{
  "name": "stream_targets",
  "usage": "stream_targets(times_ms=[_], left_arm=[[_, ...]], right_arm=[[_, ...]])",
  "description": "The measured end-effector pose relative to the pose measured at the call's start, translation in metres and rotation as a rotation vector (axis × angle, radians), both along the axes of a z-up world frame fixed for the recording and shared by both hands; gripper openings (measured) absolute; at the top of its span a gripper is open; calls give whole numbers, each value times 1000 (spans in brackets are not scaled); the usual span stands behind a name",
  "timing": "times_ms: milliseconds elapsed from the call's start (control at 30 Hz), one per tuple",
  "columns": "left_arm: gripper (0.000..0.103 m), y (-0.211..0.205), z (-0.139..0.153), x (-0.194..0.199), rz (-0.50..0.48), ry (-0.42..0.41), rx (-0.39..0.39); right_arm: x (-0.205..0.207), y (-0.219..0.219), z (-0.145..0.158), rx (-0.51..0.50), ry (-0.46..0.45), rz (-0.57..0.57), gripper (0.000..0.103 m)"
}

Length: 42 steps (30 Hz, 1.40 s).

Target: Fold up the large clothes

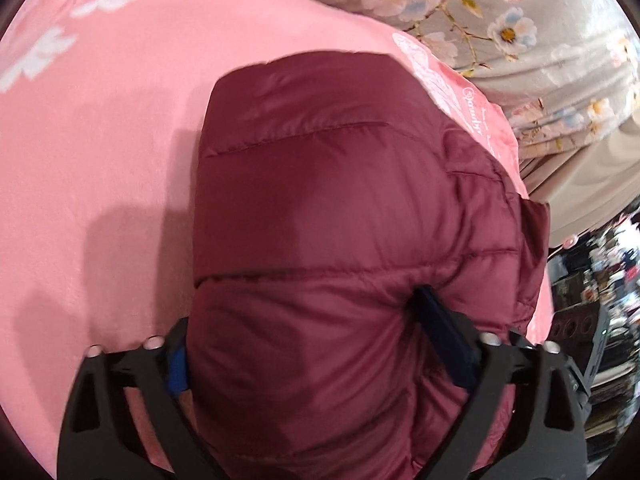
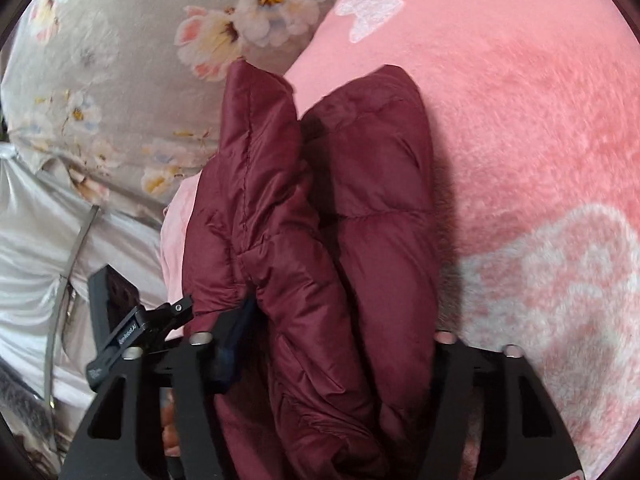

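Surface: pink plush blanket with white butterfly prints (image 1: 100, 140) covers the bed; its far edge meets a grey quilt printed with white flowers (image 1: 500, 12).
Left side of the left view: bare pink blanket, only shadows on it, open room up to the far edge.
Garment: dark red quilted puffer jacket (image 1: 320, 200), folded into a thick bundle, lies on the pink blanket near the edge where the flowered quilt begins.
Left gripper: black two-finger left gripper (image 1: 320, 360) stands wide, the jacket's near end bulging between the jaws; the right finger's blue pad presses into the fabric, the left pad sits at the bundle's side.
Right side of the left view: beyond the blanket's edge, cluttered shelves (image 1: 600, 300), blurred.
Right gripper: black two-finger right gripper (image 2: 332, 344) straddles two stacked folds of the jacket (image 2: 360, 200); whether the pads squeeze them, cannot tell.
Right of the right view: open pink blanket (image 2: 540, 120).
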<state>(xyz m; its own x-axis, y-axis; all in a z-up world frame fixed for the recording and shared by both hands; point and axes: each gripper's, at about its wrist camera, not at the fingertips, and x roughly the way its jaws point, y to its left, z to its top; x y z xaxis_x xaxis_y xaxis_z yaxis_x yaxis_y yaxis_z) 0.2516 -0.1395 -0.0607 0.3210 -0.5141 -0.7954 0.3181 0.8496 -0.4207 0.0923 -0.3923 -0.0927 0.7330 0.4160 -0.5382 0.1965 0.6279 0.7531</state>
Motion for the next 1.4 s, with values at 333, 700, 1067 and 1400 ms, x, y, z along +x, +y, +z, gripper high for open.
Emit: stream_targets(times_ms=[333, 700, 1067, 1400], left_arm=[[46, -15, 89, -60, -138, -289, 105], [46, 6, 196, -120, -160, -552, 14], [47, 55, 271, -162, -126, -809, -51], [49, 107, 329, -184, -73, -1036, -129]], right_arm=[[-37, 23, 74, -223, -126, -59, 24], [-95, 50, 184, -385, -376, -143, 24], [-120, 91, 260, -491, -593, -131, 24], [-121, 129, 321, -554, -812, -87, 24]])
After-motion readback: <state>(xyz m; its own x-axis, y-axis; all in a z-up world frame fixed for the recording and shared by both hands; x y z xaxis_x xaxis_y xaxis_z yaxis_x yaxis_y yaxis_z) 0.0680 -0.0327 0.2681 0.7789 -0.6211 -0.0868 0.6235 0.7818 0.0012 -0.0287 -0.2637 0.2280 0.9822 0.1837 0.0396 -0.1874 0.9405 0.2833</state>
